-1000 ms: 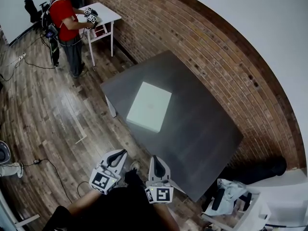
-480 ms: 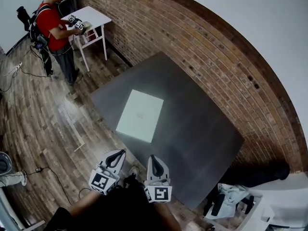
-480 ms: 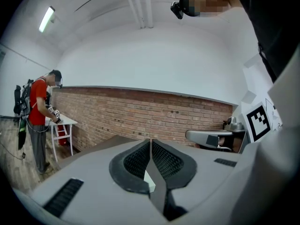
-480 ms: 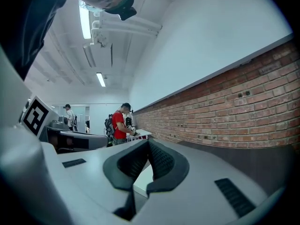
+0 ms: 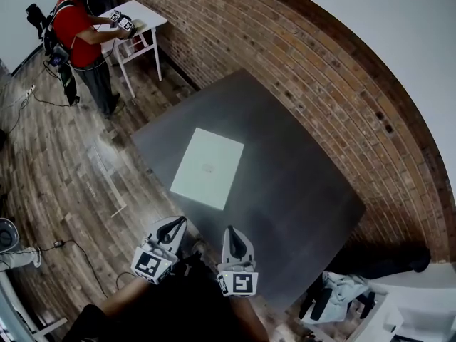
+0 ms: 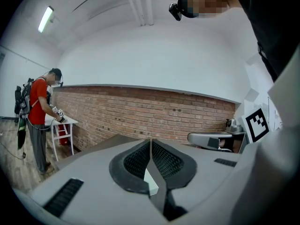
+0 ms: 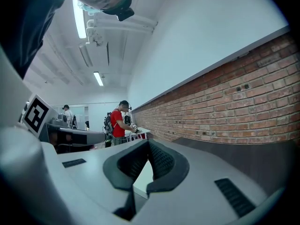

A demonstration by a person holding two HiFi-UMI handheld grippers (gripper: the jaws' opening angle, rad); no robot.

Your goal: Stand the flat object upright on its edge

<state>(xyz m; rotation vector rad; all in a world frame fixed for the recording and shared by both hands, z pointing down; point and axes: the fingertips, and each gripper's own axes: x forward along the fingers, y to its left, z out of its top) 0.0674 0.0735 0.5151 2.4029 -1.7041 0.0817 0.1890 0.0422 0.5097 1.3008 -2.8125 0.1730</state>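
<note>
A flat white square object point(image 5: 208, 167) lies face down on the dark grey table point(image 5: 299, 191), near its left part. Both grippers hover over the floor short of the table's near edge, apart from the object. My left gripper point(image 5: 174, 223) is shut with nothing in it. My right gripper point(image 5: 231, 231) is shut and empty too. In the left gripper view the jaws meet at the tips point(image 6: 150, 142), and a sliver of the white object point(image 6: 151, 182) shows behind them. In the right gripper view the closed jaws point(image 7: 148, 144) frame the white object point(image 7: 145, 177) lying on the table.
A brick wall point(image 5: 306, 70) runs behind the table. A person in a red shirt point(image 5: 78, 30) stands at a small white table point(image 5: 142, 16) at the far left. Cables point(image 5: 64, 244) lie on the wooden floor. White furniture and a dark bag point(image 5: 342, 291) stand at the lower right.
The head view has shifted a little, so the table and white object sit slightly differently in frame. Both grippers stay shut at about the same place.
</note>
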